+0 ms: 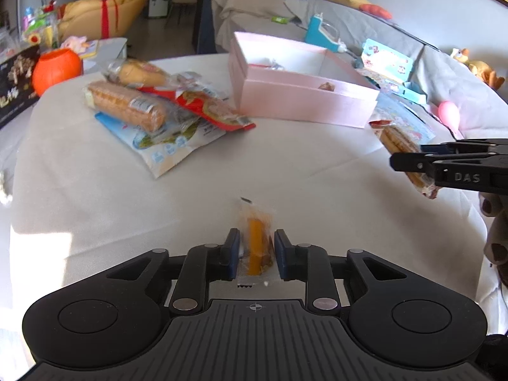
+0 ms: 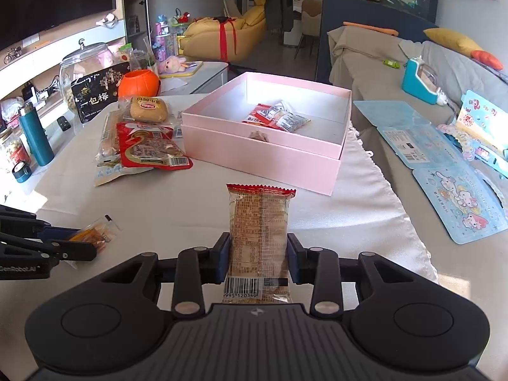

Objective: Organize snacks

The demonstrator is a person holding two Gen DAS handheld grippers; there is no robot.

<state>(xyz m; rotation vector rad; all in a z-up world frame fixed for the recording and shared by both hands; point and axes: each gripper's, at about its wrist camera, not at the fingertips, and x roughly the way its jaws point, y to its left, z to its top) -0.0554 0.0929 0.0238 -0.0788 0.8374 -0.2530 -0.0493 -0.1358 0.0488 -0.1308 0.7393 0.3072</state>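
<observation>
Covered in a pale woven cloth (image 2: 349,216), fringed along its right edge: a table bearing everything below.

Toward the back, a square pink cardboard box (image 2: 270,155), matte, lid off, walls straight. Inside it, a few small crinkly sachets (image 2: 279,116) in red and clear film, lying on the floor of the box toward the middle.

Left of the box, heaped in a loose pile (image 2: 139,139): a glossy red pouch on top, a pale blue-and-white pouch beneath, long ridged biscuit rolls in clear wrap, a round bun in film at the far end.

Clamped in the right gripper (image 2: 257,250), lengthwise along the fingers: a flat biscuit pack (image 2: 258,222) in clear printed film with a red serrated end, barcode toward the camera, raised off the cloth in front of the box. Blue pads pressed against both long edges, jaws narrowed to the pack's width.

Closed on a small clear sachet (image 1: 255,241) by the left gripper (image 1: 255,247): orange sticks inside, crimped ends, blurred. Pads hard against both sides; whether resting on the cloth or just above it, unclear.
</observation>
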